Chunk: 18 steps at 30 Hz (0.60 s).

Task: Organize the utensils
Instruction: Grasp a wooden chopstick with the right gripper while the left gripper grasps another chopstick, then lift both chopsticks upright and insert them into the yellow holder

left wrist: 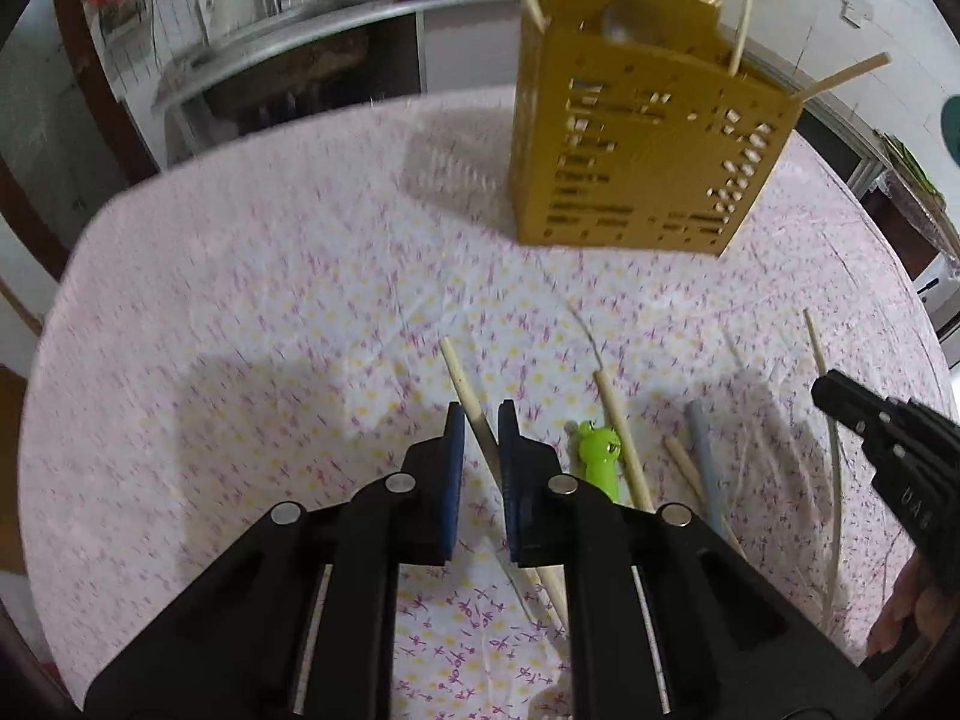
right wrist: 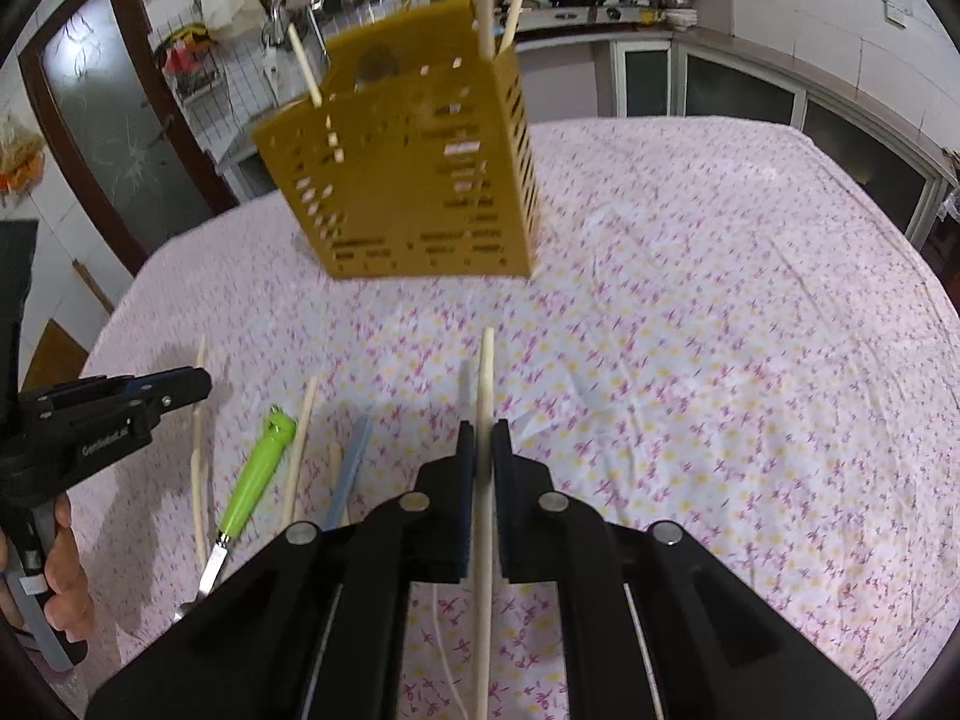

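Each claw, left (left wrist: 480, 420) and right (right wrist: 482, 438), pinches one chopstick (left wrist: 462, 387) (right wrist: 485, 372) that may pivot and miss the holder (left wrist: 636, 138).

Little can be read here. In the right wrist view, the left gripper (right wrist: 204, 383), at the left edge of the scene, carries small white lettering on the side of its black body; it is too blurred to make out. In the left wrist view, the right gripper (left wrist: 819, 390), at the right edge, has raised letters on its black body, also not legible. No other text or numbers can be read.
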Motion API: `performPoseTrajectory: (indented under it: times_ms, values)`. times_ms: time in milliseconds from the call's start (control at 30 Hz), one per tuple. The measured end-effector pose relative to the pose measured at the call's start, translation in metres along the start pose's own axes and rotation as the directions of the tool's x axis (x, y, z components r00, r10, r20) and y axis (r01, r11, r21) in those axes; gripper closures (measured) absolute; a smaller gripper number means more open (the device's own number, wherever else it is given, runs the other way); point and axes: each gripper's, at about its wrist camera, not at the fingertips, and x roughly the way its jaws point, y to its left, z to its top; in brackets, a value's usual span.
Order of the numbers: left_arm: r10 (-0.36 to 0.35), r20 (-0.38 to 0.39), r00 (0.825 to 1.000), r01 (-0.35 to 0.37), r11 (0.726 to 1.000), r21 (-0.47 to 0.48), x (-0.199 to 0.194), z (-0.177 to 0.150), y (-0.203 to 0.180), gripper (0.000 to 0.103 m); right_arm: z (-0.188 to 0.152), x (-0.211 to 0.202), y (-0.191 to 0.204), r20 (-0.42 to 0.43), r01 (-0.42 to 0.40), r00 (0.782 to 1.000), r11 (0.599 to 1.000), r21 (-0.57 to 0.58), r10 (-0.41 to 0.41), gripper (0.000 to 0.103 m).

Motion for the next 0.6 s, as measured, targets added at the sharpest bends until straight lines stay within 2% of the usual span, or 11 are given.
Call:
performPoseTrajectory:
  times_ms: [267, 400, 600]
  values:
    - [-0.017, 0.139, 0.99, 0.009, 0.998, 0.057, -0.037, 0.004, -0.009, 0.094, 0.015, -0.026, -0.004, 0.141, -0.025, 0.99, 1.0, 0.019, 0.022, 0.097]
    - [-0.011, 0.252, 0.968, -0.013, 0.995, 0.096, -0.065, 0.005, -0.011, 0.096, 0.022, -0.04, -0.001, 0.211, -0.043, 0.977, 0.999, 0.011, 0.039, 0.097]
    - [-0.025, 0.37, 0.929, -0.023, 0.992, 0.125, -0.096, 0.01, -0.014, 0.098, 0.028, -0.055, 0.007, 0.303, -0.033, 0.952, 0.999, -0.023, 0.039, 0.097]
